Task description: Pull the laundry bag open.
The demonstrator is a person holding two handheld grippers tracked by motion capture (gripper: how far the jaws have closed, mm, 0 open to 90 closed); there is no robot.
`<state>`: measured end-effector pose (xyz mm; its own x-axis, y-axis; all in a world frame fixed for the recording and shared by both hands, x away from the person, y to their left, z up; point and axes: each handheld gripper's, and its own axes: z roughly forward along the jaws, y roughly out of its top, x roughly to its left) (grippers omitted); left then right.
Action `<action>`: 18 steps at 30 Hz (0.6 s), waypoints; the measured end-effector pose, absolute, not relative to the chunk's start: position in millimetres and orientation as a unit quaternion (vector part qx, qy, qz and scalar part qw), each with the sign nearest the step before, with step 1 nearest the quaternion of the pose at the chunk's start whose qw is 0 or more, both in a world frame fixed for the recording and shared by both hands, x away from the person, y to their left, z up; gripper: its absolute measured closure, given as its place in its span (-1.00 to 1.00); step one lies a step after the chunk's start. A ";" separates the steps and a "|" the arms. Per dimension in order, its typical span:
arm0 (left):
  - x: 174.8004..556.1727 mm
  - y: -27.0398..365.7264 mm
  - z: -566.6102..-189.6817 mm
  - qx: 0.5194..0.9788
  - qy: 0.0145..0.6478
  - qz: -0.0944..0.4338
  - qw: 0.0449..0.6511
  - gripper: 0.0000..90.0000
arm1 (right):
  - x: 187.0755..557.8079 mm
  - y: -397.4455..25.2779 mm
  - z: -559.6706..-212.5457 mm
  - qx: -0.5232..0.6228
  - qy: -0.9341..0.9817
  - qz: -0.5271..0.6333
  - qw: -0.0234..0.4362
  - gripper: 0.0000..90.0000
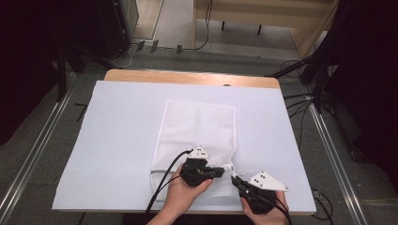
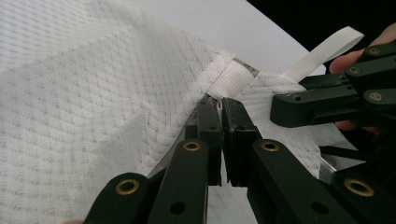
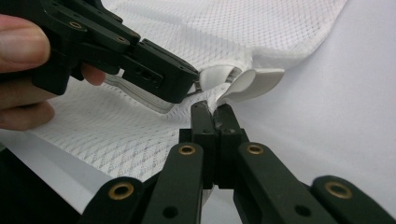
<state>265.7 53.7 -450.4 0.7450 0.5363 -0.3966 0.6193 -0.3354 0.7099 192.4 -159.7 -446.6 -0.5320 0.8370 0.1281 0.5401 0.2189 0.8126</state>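
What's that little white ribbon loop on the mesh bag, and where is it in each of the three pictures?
High view: the ribbon loop lies at the mesh bag's near right corner.
Left gripper view: upper right.
Right gripper view: upper middle.
Shared landmark: the left tongs, beside the loop throughout.

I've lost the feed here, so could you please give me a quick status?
Left gripper shut on mesh bag corner. Right gripper shut on mesh bag beside white loop. Nothing in the way.
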 end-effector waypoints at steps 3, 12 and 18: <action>265.3 54.8 -450.6 0.820 0.351 -0.043 0.450 0.94 | 191.7 -158.2 -446.3 0.450 0.765 0.426 0.177 1.00; 266.2 63.2 -453.8 0.824 0.358 -0.043 0.437 0.94 | 189.4 -155.9 -445.7 0.445 0.770 0.417 0.187 1.00; 265.8 71.1 -459.1 0.826 0.361 -0.052 0.429 0.94 | 188.6 -152.9 -447.0 0.442 0.775 0.412 0.185 1.00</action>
<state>265.8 71.1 -459.1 0.7337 0.5522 -0.3960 0.6417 -0.3715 0.6709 188.6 -152.9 -447.0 -0.5411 0.8374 0.0773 0.5333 0.2706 0.8015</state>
